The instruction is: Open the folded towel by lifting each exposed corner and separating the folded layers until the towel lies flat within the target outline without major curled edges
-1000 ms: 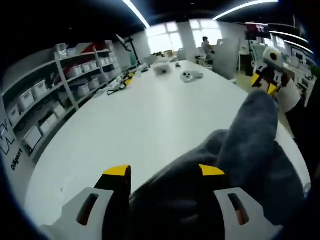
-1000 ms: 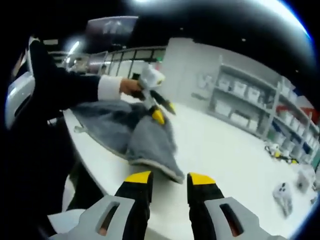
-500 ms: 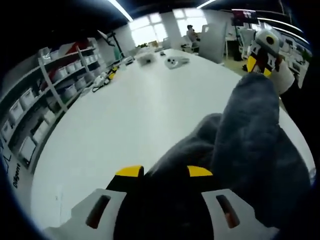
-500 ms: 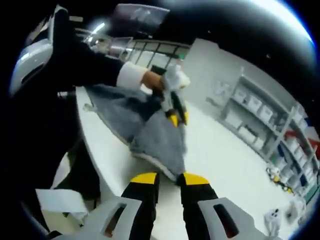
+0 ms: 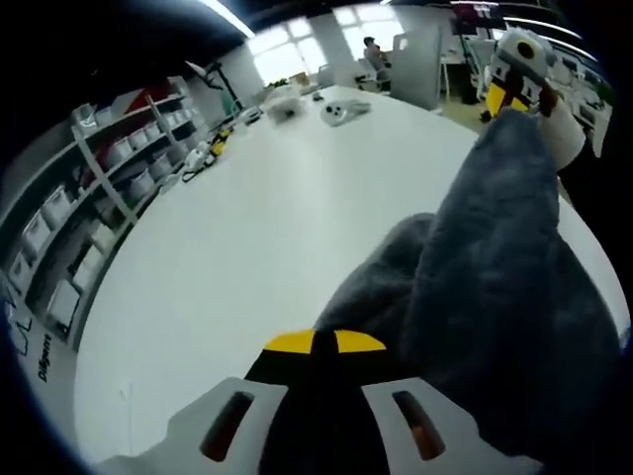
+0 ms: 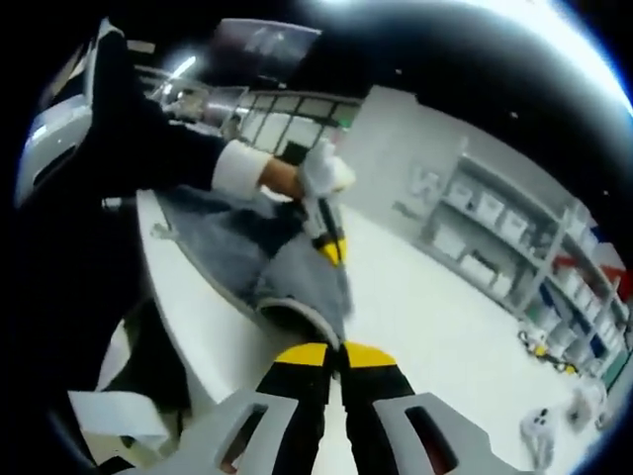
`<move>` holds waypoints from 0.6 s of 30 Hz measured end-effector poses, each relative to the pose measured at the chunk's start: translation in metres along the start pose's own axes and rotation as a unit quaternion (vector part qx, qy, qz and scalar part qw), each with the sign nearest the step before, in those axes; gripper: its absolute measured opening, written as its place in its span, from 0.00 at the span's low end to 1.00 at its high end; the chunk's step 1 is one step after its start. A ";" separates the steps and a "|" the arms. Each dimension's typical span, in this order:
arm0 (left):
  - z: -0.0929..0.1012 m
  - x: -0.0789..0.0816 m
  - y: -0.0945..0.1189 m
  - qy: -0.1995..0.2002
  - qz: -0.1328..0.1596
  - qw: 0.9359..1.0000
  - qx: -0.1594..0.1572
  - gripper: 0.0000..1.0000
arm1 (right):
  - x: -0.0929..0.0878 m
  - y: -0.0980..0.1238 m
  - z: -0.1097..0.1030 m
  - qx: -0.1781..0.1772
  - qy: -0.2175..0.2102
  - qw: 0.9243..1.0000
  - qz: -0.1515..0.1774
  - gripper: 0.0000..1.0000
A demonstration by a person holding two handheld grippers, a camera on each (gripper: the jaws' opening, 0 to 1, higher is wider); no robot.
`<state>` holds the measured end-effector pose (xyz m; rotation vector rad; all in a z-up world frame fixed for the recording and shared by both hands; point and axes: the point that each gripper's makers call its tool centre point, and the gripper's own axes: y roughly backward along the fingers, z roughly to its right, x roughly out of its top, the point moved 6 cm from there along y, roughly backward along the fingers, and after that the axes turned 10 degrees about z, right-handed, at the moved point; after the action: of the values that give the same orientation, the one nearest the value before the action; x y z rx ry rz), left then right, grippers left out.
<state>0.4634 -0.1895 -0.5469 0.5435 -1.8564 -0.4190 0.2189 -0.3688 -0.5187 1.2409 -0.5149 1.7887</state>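
Towel (image 5: pixel 495 297) handling: both tools are closed on the cloth. The left tool (image 5: pixel 313 342) has its yellow tips pressed together with grey fabric pinched between them. The right tool (image 6: pixel 334 353) grips a hemmed corner, its tips nearly touching. From these two grips the towel hangs and drapes in thick folds, its lower part resting on the white counter (image 5: pixel 247 228) near the edge. The fabric appears soft, limp and light; it will sag and bunch rather than hold shape. Grip at hemmed corners, where the edge is thicker, and spread the tools apart to separate layers.
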 end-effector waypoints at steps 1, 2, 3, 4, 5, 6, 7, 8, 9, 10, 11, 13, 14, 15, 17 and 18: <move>0.002 0.000 0.001 0.002 -0.001 1.000 0.000 0.03 | 0.000 0.000 0.001 -0.002 -0.002 1.000 0.001 0.00; 0.002 0.000 0.002 0.004 -0.001 1.000 0.001 0.03 | 0.000 0.001 0.002 -0.006 -0.006 1.000 0.003 0.00; 0.002 0.001 0.003 0.004 0.000 1.000 0.004 0.03 | 0.001 0.002 0.005 -0.012 -0.014 1.000 0.007 0.00; 0.000 0.002 0.005 0.003 0.006 1.000 0.015 0.03 | 0.002 0.002 0.006 -0.016 -0.017 1.000 0.010 0.00; -0.002 0.004 0.006 0.004 0.011 1.000 0.025 0.03 | 0.003 0.003 0.007 -0.023 -0.023 0.999 0.014 0.00; -0.003 0.005 0.008 0.007 0.015 0.999 0.029 0.03 | 0.005 0.004 0.009 -0.030 -0.037 0.999 0.021 0.00; -0.003 0.007 0.010 0.012 0.021 0.999 0.032 0.03 | 0.006 0.005 0.011 -0.034 -0.040 0.998 0.024 0.00; -0.005 0.008 0.011 0.017 0.029 0.999 0.036 0.03 | 0.007 0.005 0.013 -0.040 -0.042 0.998 0.031 0.00; -0.005 0.009 0.012 0.020 0.030 0.999 0.038 0.03 | 0.008 0.006 0.014 -0.043 -0.045 0.998 0.033 0.00; -0.006 0.010 0.013 0.023 0.033 0.998 0.043 0.03 | 0.008 0.006 0.014 -0.044 -0.047 0.997 0.033 0.00; -0.007 0.012 0.014 0.025 0.036 0.998 0.048 0.03 | 0.007 0.006 0.013 -0.044 -0.052 0.997 0.032 0.00; -0.008 0.014 0.016 0.030 0.043 0.997 0.056 0.03 | 0.004 0.006 0.013 -0.044 -0.071 0.996 0.023 0.00; -0.010 0.015 0.017 0.033 0.050 0.996 0.065 0.03 | 0.004 0.006 0.013 -0.046 -0.072 0.996 0.023 0.00; -0.011 0.017 0.018 0.037 0.055 0.995 0.072 0.03 | 0.004 0.006 0.014 -0.049 -0.073 0.996 0.022 0.00; -0.015 0.018 0.021 0.041 0.064 0.993 0.095 0.03 | 0.004 0.006 0.015 -0.054 -0.072 0.996 0.023 0.00; -0.019 0.019 0.023 0.043 0.072 0.990 0.111 0.03 | 0.004 0.006 0.017 -0.059 -0.064 0.996 0.026 0.00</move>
<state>0.4715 -0.1817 -0.5138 0.5631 -1.8568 -0.0912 0.2224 -0.3830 -0.5068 1.2763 -0.7215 1.7030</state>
